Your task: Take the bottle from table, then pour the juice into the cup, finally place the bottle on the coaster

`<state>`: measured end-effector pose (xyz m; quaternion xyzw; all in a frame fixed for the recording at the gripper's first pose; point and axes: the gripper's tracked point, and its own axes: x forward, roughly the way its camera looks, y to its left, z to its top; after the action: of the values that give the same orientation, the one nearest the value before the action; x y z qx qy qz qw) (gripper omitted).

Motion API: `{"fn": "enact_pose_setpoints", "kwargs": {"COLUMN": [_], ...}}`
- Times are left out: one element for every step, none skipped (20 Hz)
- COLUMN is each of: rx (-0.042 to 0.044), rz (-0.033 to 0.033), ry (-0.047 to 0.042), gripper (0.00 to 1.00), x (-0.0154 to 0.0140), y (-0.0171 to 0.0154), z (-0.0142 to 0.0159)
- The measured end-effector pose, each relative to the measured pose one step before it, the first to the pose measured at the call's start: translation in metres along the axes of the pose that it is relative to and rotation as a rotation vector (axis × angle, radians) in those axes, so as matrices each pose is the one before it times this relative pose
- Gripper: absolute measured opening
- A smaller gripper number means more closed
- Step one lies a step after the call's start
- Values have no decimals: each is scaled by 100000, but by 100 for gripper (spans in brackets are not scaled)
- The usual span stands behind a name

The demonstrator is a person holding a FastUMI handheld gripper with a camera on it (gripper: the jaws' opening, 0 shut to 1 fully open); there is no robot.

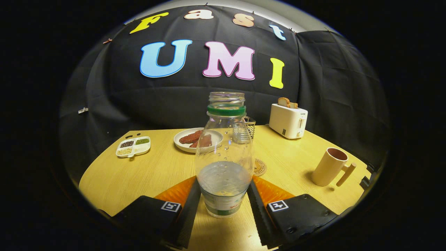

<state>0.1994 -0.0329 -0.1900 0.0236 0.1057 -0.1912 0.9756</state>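
Observation:
A clear, uncapped plastic bottle (224, 153) with a green neck ring stands upright between my fingers, with clear liquid in its lower third. My gripper (224, 190) is shut on it, both ribbed pads (193, 205) pressing on the bottle's lower sides. Whether its base rests on the wooden table (139, 174) I cannot tell. A round coaster (260, 167) lies just behind the bottle, a little to the right. The beige cup (329, 166) with a stick handle stands further right, beyond my right finger, upright and open.
A white toaster (288, 120) with bread stands at the back right. A plate of reddish slices (195, 139) and a small wire rack (249, 126) sit behind the bottle. A divided dish of grains (133, 146) lies at the back left.

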Motion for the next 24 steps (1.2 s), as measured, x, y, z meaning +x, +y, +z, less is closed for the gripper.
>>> {"fn": "enact_pose_setpoints", "kwargs": {"rx": [122, 680, 705, 591, 576, 464, 1017, 2253, 2953, 3218, 3185, 3086, 2885, 2936, 2997, 3146, 3824, 4831, 4853, 4584, 4145, 3089, 2399, 2300], "rz": [990, 1630, 898, 269, 1298, 117, 193, 1212, 1310, 1141, 1287, 1394, 1053, 1284, 920, 726, 1353, 1680, 1291, 1002, 915, 800, 1241, 1072], "ry": [518, 922, 230, -29, 522, 1132, -38, -13, 134, -83, -413, -264, -247, 174, 369, -40, -179, -299, -429, -312, 429, 851, 632, 626], "gripper": [74, 74, 73, 73, 73, 71, 71, 71, 71, 71, 71, 71, 71, 71, 71, 71, 71, 71, 71, 71, 71, 71, 71, 71], "x": [-130, -86, -263, -412, -336, -440, -4, -559, -241, -352, -381, -297, -288, -160, -291, -135, -196, -151, -166, -74, -3, -245, -253, -198], "y": [191, 151, 122, -168, -10, -247, -448, -76, -89, -106, -89, 52, -147, -89, -122, -241, -138, -42, -251, -241, -369, -332, -487, -334], "z": [37, 10, 4, 348, 294, 154, 372, 481, 477, 567, 660, 578, 636, 495, 460, 589, 577, 608, 595, 441, 463, 124, 328, 337]}}
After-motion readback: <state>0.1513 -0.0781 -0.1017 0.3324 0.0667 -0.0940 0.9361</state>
